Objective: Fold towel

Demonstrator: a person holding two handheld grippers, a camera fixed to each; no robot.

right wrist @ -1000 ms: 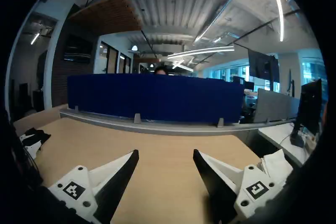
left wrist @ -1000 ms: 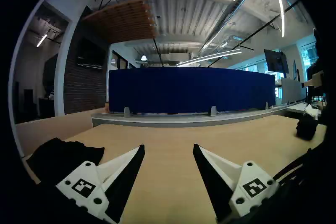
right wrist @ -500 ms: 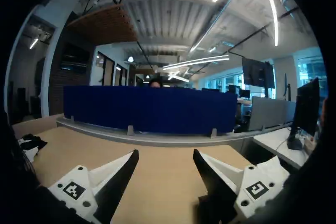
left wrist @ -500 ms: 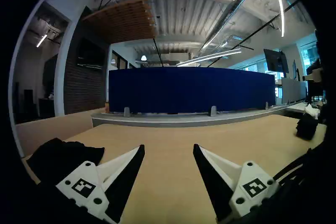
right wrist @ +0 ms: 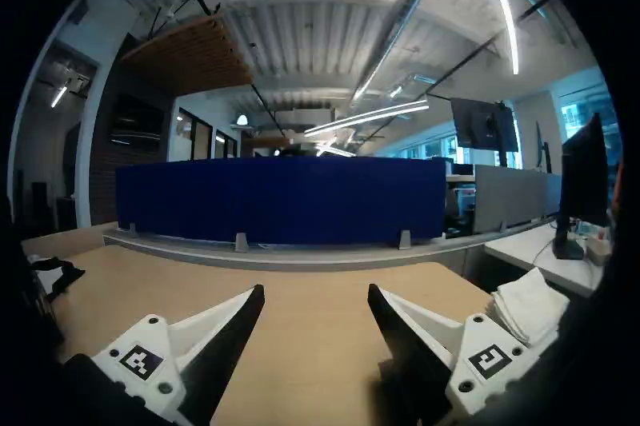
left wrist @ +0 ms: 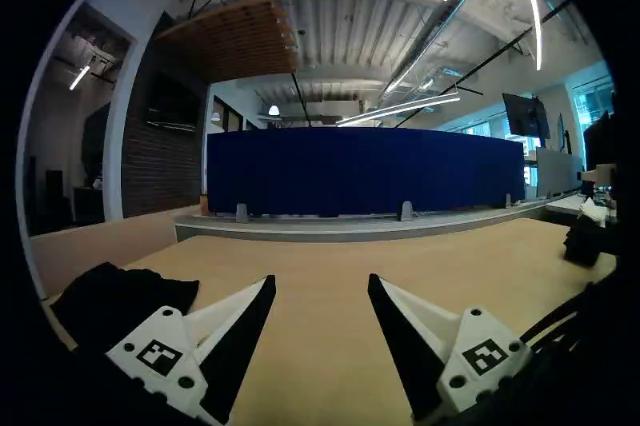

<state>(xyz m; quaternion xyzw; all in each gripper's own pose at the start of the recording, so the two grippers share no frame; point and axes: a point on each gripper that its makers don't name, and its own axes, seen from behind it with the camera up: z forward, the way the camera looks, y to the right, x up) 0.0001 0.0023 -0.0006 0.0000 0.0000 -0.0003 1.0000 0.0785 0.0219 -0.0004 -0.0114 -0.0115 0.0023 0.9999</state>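
Right gripper [right wrist: 315, 288] now lower, near folded towels [right wrist: 528, 310]; black cloth [left wrist: 120, 298] by left gripper [left wrist: 320, 277].

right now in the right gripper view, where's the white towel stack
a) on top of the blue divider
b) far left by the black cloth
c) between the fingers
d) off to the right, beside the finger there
D: the towel stack lies at the right of the view, beside the open right gripper, whose jaws stand apart with nothing between them.
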